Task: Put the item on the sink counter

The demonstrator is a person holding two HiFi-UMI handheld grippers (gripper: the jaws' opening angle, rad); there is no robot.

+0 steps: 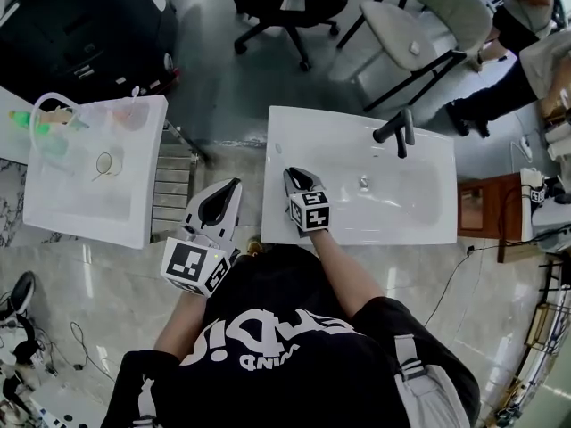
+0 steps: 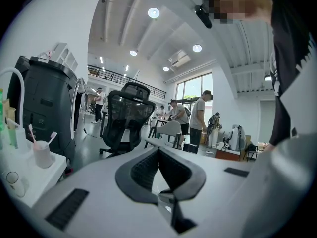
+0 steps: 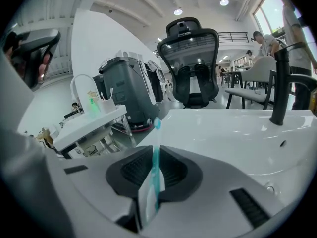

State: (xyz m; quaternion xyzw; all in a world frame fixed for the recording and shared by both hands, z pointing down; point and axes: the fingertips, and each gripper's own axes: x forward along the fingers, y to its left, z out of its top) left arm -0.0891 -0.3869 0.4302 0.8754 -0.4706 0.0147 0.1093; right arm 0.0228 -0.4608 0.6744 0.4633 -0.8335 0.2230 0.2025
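My right gripper [image 3: 155, 155] is shut on a thin teal toothbrush [image 3: 155, 157] with a white card at its lower end. The brush stands upright between the pads, and its pale blue tip rises above the jaws. In the head view this gripper [image 1: 299, 182] hangs over the left part of the white sink counter [image 1: 299, 132], near its front edge. The toothbrush itself cannot be made out in that view. My left gripper [image 1: 219, 205] is off the counter to the left, above the floor. Its jaws are shut with nothing between them [image 2: 158, 150].
A black faucet [image 1: 398, 132] stands at the back of the basin [image 1: 393, 194]. A second white sink unit [image 1: 89, 208] at the left carries a cup with toothbrushes [image 2: 41, 151]. A ribbed rack [image 1: 174, 181] stands between the two units. Office chairs [image 1: 284, 7] and people are beyond.
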